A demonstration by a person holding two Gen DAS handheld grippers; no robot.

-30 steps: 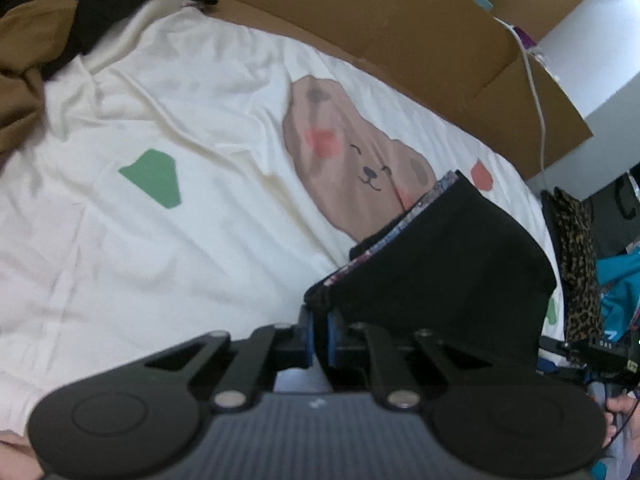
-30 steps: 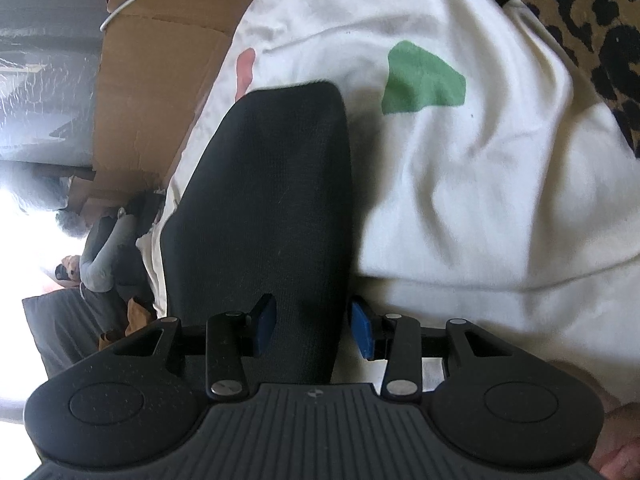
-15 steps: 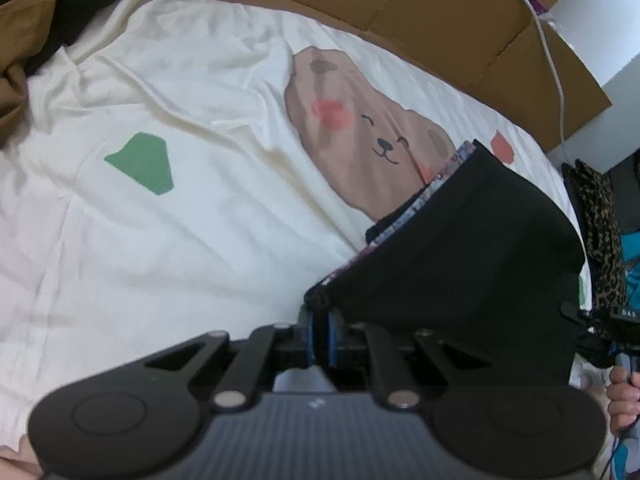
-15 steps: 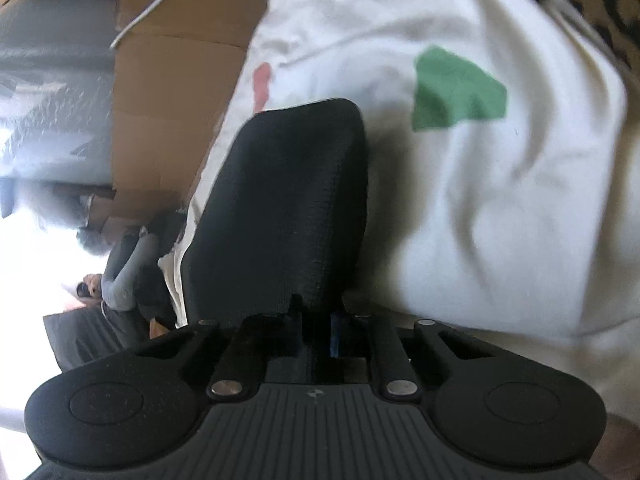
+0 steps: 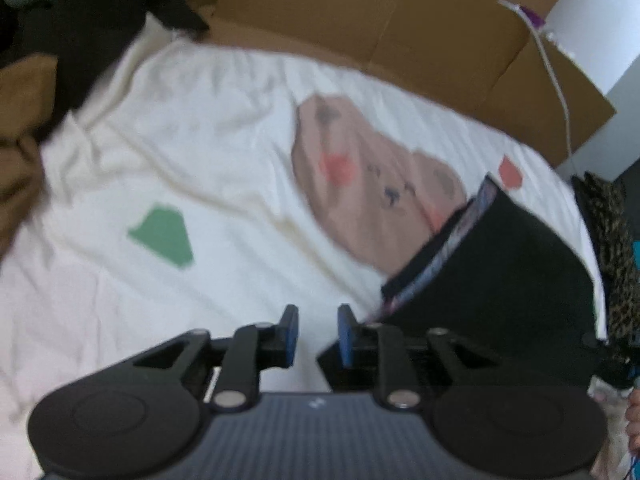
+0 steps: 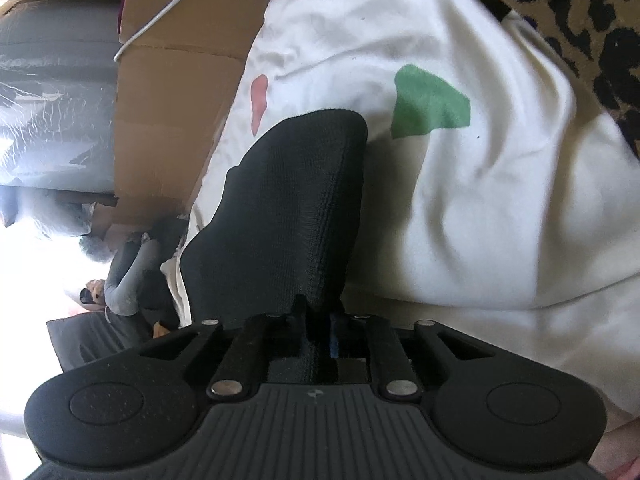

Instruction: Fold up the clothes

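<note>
Your left tongs [image 5: 318, 334] are opening, with nothing between them; the black cloth [image 5: 504, 280] lies just to their right on the white bear sheet [image 5: 200, 152]. Your right tongs [image 6: 320, 330] pinch the black cloth's near edge, and their jaws are starting to open.

The garment [image 5: 500, 276] lies on the bedsheet [image 5: 200, 160], with cardboard [image 5: 360, 12] behind.
</note>
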